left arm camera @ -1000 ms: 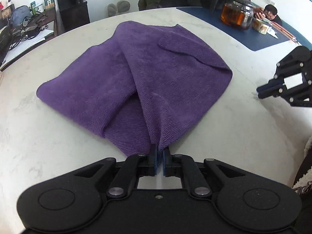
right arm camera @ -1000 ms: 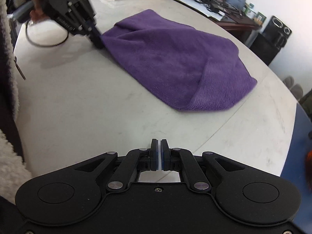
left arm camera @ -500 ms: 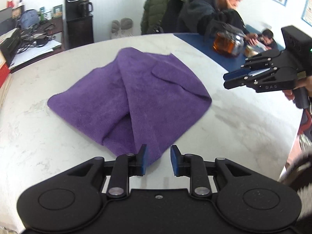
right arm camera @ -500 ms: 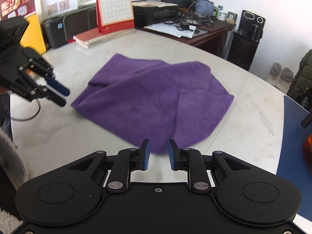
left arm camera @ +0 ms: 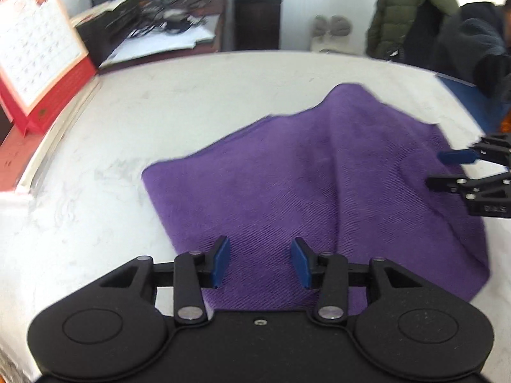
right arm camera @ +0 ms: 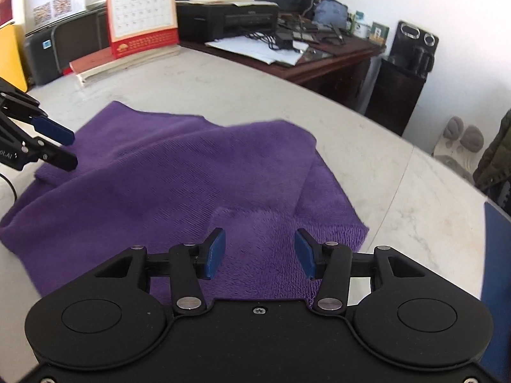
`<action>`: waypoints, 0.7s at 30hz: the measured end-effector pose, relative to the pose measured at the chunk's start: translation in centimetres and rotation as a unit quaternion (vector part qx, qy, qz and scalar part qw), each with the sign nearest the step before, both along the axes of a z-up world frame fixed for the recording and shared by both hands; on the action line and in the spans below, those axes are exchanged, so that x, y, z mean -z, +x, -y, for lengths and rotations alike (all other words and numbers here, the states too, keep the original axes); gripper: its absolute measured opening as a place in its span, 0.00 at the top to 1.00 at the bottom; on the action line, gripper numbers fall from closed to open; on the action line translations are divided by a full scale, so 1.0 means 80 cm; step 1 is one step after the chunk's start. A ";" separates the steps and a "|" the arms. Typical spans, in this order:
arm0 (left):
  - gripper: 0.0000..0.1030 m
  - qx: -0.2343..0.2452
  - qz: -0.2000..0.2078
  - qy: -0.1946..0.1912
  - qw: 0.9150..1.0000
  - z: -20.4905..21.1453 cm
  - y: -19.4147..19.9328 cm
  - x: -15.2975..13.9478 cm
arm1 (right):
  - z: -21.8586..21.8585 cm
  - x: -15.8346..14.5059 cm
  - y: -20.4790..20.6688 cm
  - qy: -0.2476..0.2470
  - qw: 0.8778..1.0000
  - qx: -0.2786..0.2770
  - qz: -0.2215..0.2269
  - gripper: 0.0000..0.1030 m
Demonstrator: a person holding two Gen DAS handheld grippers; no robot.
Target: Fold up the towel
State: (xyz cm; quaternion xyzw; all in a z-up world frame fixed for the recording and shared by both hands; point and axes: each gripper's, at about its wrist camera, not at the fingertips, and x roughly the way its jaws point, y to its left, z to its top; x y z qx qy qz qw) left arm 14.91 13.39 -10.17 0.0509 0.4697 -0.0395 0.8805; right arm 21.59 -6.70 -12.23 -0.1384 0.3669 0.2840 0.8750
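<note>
A purple towel (left arm camera: 319,185) lies rumpled and partly folded on the white marble table (left arm camera: 159,102). My left gripper (left arm camera: 260,261) hovers over the towel's near edge, its jaws opening, with no cloth pinched between the blue pads. In the right wrist view the same towel (right arm camera: 179,175) spreads across the table, a corner turned up near me. My right gripper (right arm camera: 258,252) hangs above that near corner, jaws opening, nothing pressed between them. Each gripper shows in the other's view: the right gripper (left arm camera: 447,167) at the towel's right edge, the left gripper (right arm camera: 64,148) at its left edge.
A red desk calendar (left arm camera: 35,60) stands on books at the table's left edge. A blue mat (right arm camera: 496,255) lies at the right. A desk with a printer (right arm camera: 230,16) and papers stands behind. A person in dark clothes (left arm camera: 479,41) sits at the far right.
Both grippers went from shut to open; the left let go of the towel's corner. Both swung round so that they now hover over the towel's near edges.
</note>
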 end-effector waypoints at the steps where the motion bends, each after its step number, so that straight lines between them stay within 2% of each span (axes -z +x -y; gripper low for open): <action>1: 0.59 -0.003 0.004 0.002 1.000 -0.001 -0.003 0.003 | 0.006 0.004 -0.002 0.011 1.000 0.004 -0.004 0.55; 5: 0.47 -0.028 0.013 0.010 0.999 -0.009 -0.017 0.004 | 0.028 0.004 -0.025 0.023 0.999 0.021 -0.015 0.54; 7: 0.44 -0.034 0.017 0.026 0.999 -0.014 -0.023 0.003 | 0.039 0.003 -0.044 0.024 0.999 0.025 -0.021 0.54; 15: 0.43 -0.032 0.032 0.083 0.996 -0.026 -0.042 0.001 | 0.076 -0.007 -0.144 0.029 0.997 0.033 -0.069 0.54; 21: 0.43 -0.021 0.030 0.086 0.996 -0.040 -0.054 -0.001 | 0.073 -0.014 -0.201 0.015 0.994 0.066 -0.091 0.54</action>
